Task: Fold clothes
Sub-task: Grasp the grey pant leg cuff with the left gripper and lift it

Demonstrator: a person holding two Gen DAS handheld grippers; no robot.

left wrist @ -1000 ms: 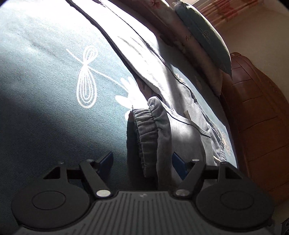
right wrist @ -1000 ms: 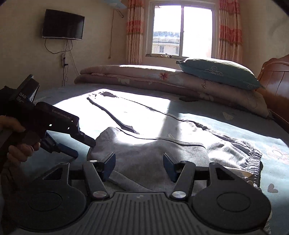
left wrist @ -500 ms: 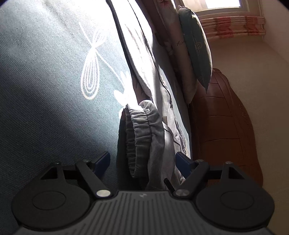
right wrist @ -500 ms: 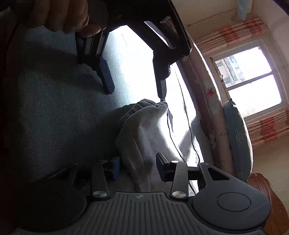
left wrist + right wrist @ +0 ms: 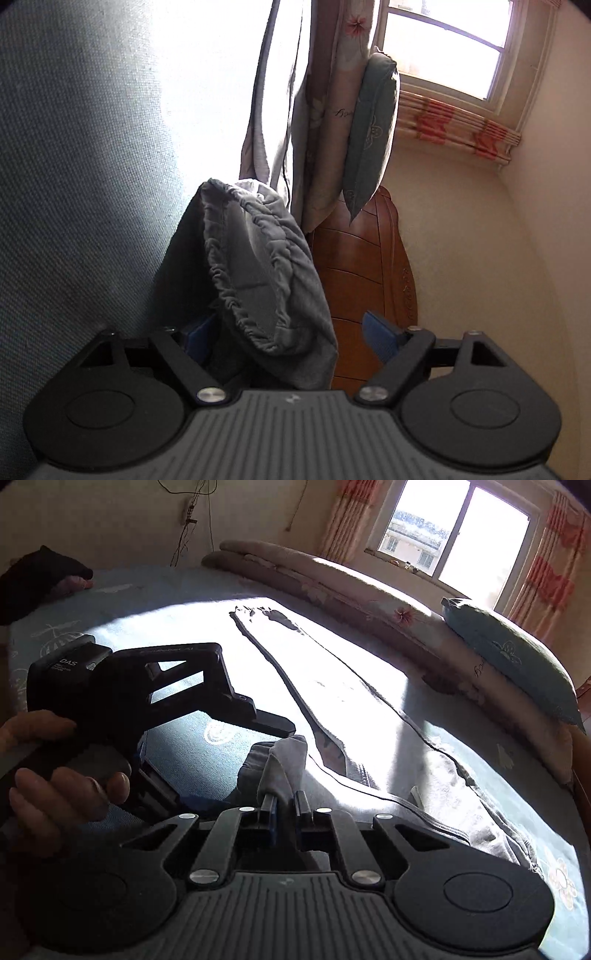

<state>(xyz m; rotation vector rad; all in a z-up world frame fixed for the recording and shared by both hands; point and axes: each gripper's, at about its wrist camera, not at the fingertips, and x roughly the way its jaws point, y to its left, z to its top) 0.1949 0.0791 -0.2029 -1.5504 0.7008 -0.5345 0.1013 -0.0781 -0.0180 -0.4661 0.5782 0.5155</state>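
Grey trousers [image 5: 406, 801] with a dark side stripe lie stretched across the teal bed sheet [image 5: 110, 605], partly in bright sun. My right gripper [image 5: 286, 812] is shut on a raised fold of their grey cloth at the near end. In the left wrist view the gathered elastic waistband [image 5: 258, 273] stands up between the fingers of my left gripper [image 5: 288, 332]. Its jaws are wide and still opening, and the right blue pad [image 5: 376, 332] is clear of the cloth. In the right wrist view a person's hand [image 5: 55, 786] holds that left tool, whose upper finger [image 5: 273, 724] reaches just above the pinched fold.
A rolled floral quilt [image 5: 332, 579] and a teal pillow [image 5: 509, 657] lie along the far side of the bed below the window [image 5: 443, 535]. A wooden headboard [image 5: 362, 266] stands at the right end. A dark heap of clothes [image 5: 37, 576] sits at the far left corner.
My right gripper has closed on a fold of the trousers and swung back to a view over the bed. The left gripper has rolled, dropped lower and spread wider around the waistband.
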